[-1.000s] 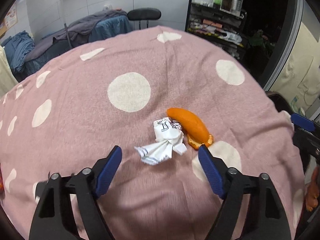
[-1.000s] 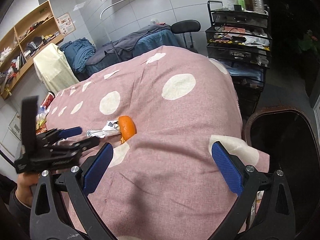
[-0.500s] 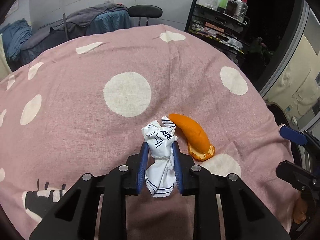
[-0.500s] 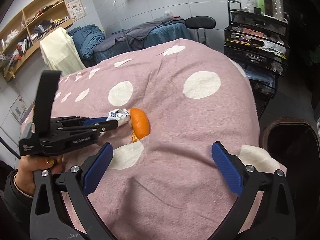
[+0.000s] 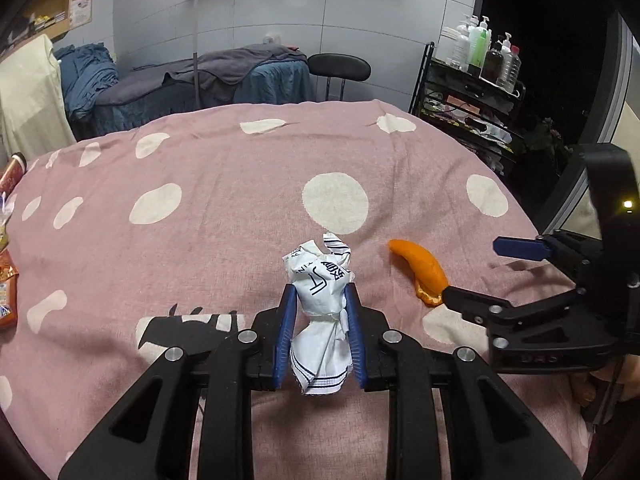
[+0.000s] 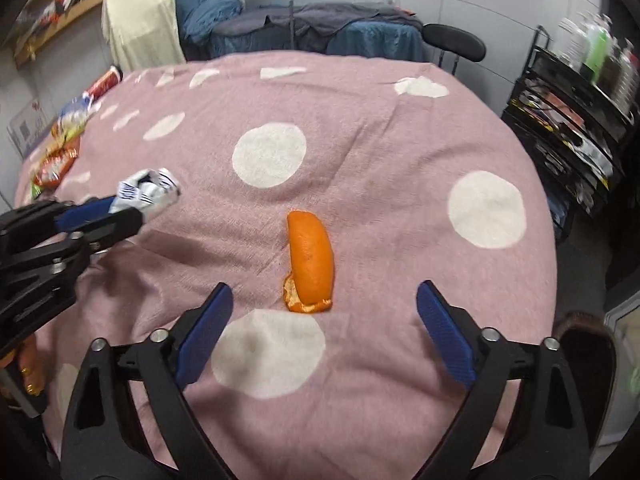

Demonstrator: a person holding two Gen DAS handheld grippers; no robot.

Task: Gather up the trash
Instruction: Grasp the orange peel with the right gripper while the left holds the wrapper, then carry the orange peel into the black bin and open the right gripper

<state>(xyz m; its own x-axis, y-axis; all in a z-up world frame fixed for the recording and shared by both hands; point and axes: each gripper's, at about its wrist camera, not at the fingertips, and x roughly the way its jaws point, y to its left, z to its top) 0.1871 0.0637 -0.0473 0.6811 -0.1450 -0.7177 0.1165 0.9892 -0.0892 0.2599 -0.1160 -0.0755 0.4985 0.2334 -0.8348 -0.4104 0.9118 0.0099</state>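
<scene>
My left gripper is shut on a crumpled white paper wrapper with dark print and holds it above the pink dotted cloth. The wrapper also shows in the right wrist view, held at the left. An orange peel lies on the cloth. My right gripper is open and hovers with its blue pads on either side of the peel's near end. In the left wrist view the peel lies to the right, with the right gripper around it.
Snack packets and a red can lie at the cloth's far left edge. A black shelf rack with bottles stands at the right. A dark bin sits below the cloth's right edge. A stool and a covered bed stand behind.
My left gripper closed on the paper wrapper and lifted it off the cloth, away from the peel. My right gripper moved in over the orange peel, still open.
</scene>
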